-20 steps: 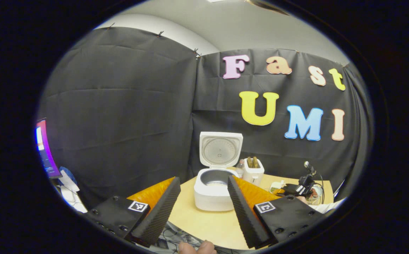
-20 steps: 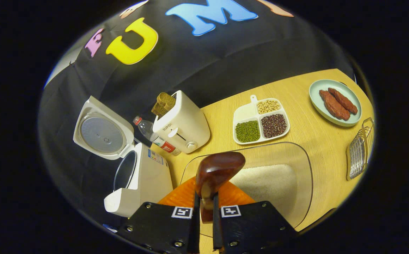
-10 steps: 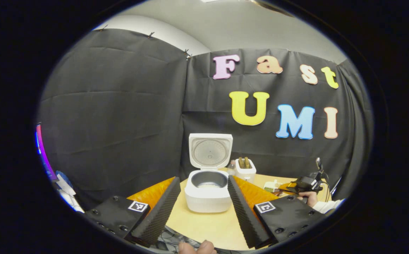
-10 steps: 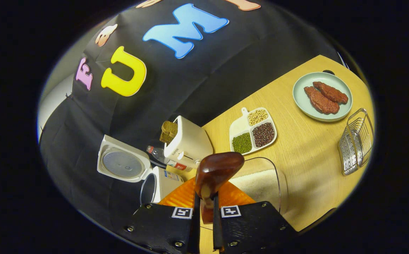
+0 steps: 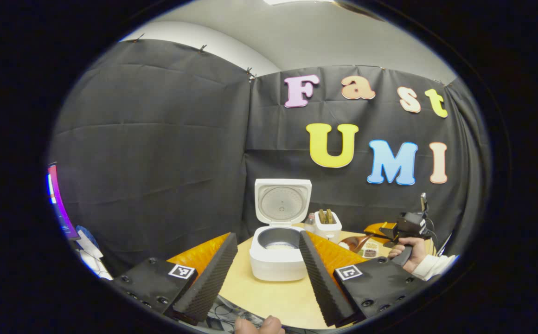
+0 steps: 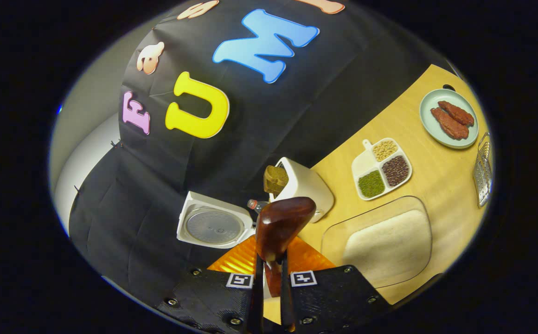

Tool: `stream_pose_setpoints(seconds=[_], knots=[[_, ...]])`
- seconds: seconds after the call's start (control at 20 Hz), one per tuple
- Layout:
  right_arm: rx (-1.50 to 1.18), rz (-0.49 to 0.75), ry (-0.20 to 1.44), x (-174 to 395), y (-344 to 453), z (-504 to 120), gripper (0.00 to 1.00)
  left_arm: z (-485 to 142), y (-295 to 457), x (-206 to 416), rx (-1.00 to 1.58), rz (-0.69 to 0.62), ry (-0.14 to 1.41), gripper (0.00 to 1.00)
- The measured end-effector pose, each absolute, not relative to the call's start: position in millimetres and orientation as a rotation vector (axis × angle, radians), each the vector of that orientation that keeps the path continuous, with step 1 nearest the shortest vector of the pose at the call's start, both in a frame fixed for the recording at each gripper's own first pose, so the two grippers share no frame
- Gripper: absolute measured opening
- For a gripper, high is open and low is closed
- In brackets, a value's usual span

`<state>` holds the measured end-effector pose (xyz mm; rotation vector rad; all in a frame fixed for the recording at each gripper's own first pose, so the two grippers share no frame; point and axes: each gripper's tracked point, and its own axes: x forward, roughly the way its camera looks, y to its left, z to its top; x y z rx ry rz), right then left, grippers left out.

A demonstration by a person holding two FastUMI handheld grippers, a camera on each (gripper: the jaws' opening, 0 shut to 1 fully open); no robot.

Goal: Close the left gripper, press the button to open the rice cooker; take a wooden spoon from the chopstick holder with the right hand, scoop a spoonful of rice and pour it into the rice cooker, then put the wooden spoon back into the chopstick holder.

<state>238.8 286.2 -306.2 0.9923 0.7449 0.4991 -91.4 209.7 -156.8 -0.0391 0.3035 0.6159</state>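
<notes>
While the lid of the rice cooker [image 5: 279, 253] is seen standing straight up at the back of the pot, the left gripper [image 5: 269, 264] is held back off the near edge of the table [image 5: 269, 297], its fingers spread wide with nothing between them, so the cooker is framed right in the gap. So the button step looks done, tbh.

Moving right in the left gripper view, a toaster [image 5: 328, 223] is found just beside the cooker, then the wooden spoon [image 5: 355, 242] is spotted with its bowl pointing toward the cooker, carried out over the table by the right gripper [image 5: 380, 230] in a person's hand [image 5: 408, 250].

From the right gripper view, the right gripper [image 6: 269, 283] is pressed tight on the spoon's handle, and the wooden spoon [image 6: 278, 227] runs straight out along the fingers, bowl end forward and tipped a bit. Whether any rice is sitting in the bowl can't be told, since only its back is shown. The rice cooker [image 6: 213, 226] lies ahead and slightly left of the spoon tip, lid face turned toward the camera, while the clear tray of rice [image 6: 385, 243] is off to the right, well apart from the tip. The right hand is clearly the nearer one, and the next move probably turns on that gap between the bowl and the pot's opening being closed leftward.
</notes>
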Motion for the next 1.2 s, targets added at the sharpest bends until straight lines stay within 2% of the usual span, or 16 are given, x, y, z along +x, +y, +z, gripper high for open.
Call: stream_pose_setpoints(seconds=[0.3, 0.35, 0.4, 0.65, 0.75, 0.8, 0.85, 0.9, 0.95, 1.0, 1.05, 1.1, 1.2], knots=[[0.898, 0.621, 0.721, 249.0, 381.2, -279.7, 0.15, -150.1, 231.1, -114.3, -0.032, 0.672, 0.295, 0.94], [0.877, 0.636, 0.721, 251.1, 398.4, -279.9, 0.15, -151.8, 233.6, -117.4, -0.033, 0.679, 0.299, 0.94], [0.857, 0.651, 0.724, 255.4, 415.8, -281.5, 0.15, -153.6, 236.2, -120.6, -0.039, 0.688, 0.301, 0.88], [0.61, 0.725, 0.729, 264.8, 493.2, -308.2, 0.14, -163.6, 254.9, -136.6, -0.063, 0.741, 0.325, 0.88], [0.495, 0.758, 0.726, 259.6, 517.0, -321.6, 0.15, -164.0, 264.2, -146.9, -0.066, 0.768, 0.327, 1.0], [0.444, 0.769, 0.726, 257.5, 525.2, -327.7, 0.15, -164.4, 269.6, -151.0, -0.068, 0.782, 0.33, 0.88], [0.397, 0.779, 0.723, 255.1, 532.8, -333.8, 0.15, -166.3, 273.0, -155.3, -0.073, 0.793, 0.332, 1.0], [0.345, 0.785, 0.709, 254.7, 536.2, -339.9, 0.15, -167.5, 276.4, -159.3, -0.078, 0.803, 0.333, 0.88], [0.289, 0.79, 0.696, 253.4, 538.3, -347.3, 0.15, -169.4, 279.1, -162.7, -0.083, 0.811, 0.335, 0.88], [0.237, 0.798, 0.682, 252.8, 540.3, -351.0, 0.15, -170.1, 282.4, -165.3, -0.089, 0.817, 0.336, 1.0], [0.186, 0.804, 0.666, 252.8, 540.6, -354.1, 0.15, -171.1, 284.7, -165.6, -0.095, 0.822, 0.337, 1.0], [0.145, 0.812, 0.647, 252.8, 539.4, -355.0, 0.15, -172.1, 285.8, -167.2, -0.099, 0.825, 0.339, 0.94], [0.077, 0.821, 0.605, 254.9, 538.3, -353.8, 0.15, -174.9, 287.1, -169.0, -0.103, 0.83, 0.339, 0.95]])
